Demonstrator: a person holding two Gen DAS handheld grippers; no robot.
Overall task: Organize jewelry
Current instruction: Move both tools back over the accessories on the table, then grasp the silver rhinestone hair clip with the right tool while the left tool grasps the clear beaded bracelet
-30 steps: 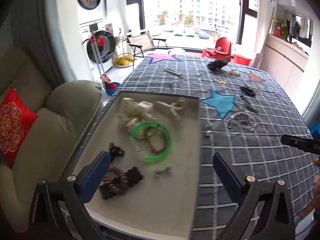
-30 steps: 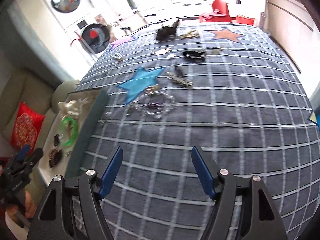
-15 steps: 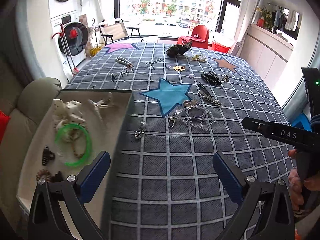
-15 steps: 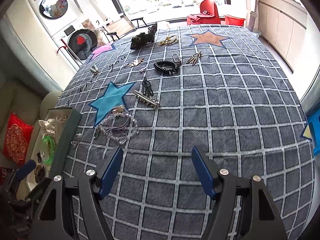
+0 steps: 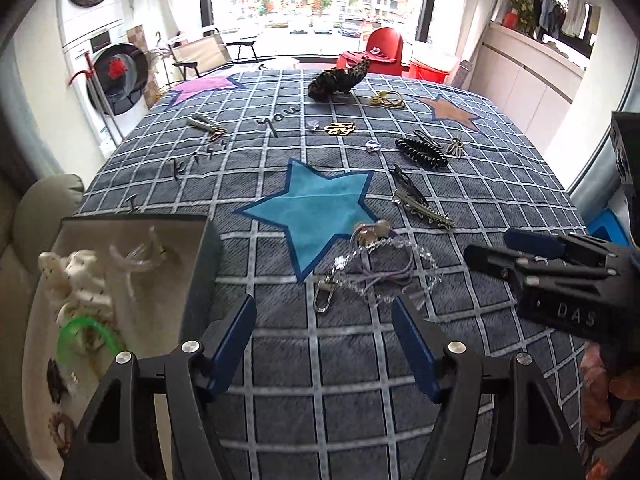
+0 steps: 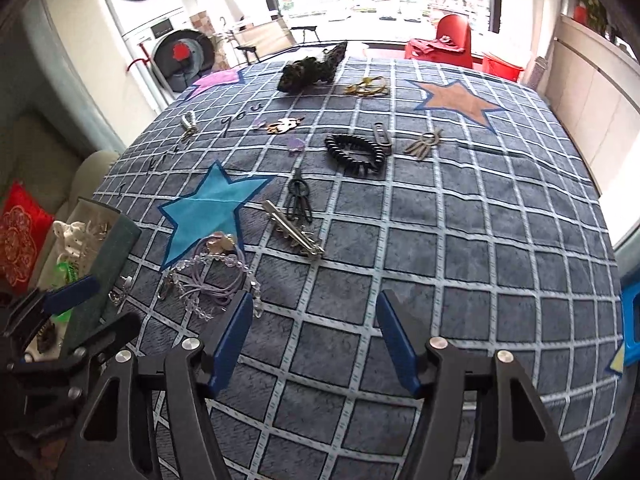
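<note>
My left gripper (image 5: 324, 344) is open and empty, just short of a clear bead necklace with purple cord (image 5: 384, 272) beside the blue star (image 5: 316, 210). A small metal clasp (image 5: 325, 298) lies in front of its jaws. My right gripper (image 6: 314, 340) is open and empty over bare cloth; the necklace (image 6: 212, 280) lies by its left fingertip. The white tray (image 5: 120, 320) at left holds a green bangle (image 5: 86, 336) and other pieces. A spiked hair clip (image 6: 294, 234), black clips (image 6: 299, 196) and a black coil tie (image 6: 354, 154) lie farther out.
Gold pieces (image 5: 386, 100), a dark scrunchie (image 5: 338, 80), a beaded clip (image 5: 206, 124) and gold tassel earrings (image 6: 424, 144) are scattered at the far side of the checked cloth. A sofa with a red cushion (image 6: 18, 236) stands left of the table.
My left gripper swung right from over the tray toward the necklace and moved lower and closer. My right gripper moved forward and lower over the cloth. Both stayed open.
</note>
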